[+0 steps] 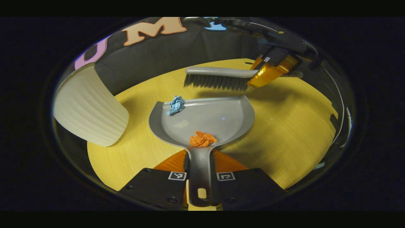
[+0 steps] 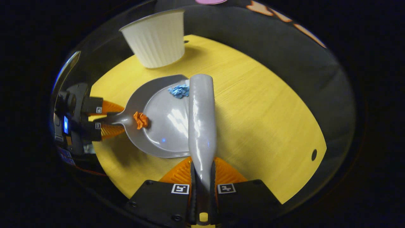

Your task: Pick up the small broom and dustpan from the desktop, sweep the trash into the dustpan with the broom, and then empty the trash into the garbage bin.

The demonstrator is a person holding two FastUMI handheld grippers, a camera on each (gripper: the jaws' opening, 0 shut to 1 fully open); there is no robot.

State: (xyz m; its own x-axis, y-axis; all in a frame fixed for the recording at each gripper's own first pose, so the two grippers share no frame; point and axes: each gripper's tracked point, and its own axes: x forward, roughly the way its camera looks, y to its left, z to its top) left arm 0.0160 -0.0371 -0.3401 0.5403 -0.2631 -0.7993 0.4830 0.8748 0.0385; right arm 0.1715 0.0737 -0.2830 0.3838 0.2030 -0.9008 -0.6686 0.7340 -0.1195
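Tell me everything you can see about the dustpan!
The dustpan is grey, smooth and shiny, like plastic, with a wide shallow scoop, a raised rim and a narrow handle with a hole at its end. The left tool grips that handle from both sides. An orange paper ball lies near the handle, and a blue ball sits at the front lip. The pan is over the yellow table, beside the white ribbed bin.

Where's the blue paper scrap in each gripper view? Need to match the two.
Left gripper view: blue paper scrap sits left of centre, at the far left lip of the dustpan, below the broom.
Right gripper view: upper centre, at the dustpan's edge toward the bin, just left of the broom's back.
Shared landmark: the ribbed white garbage bin, at far left in the left gripper view, top centre in the right gripper view.
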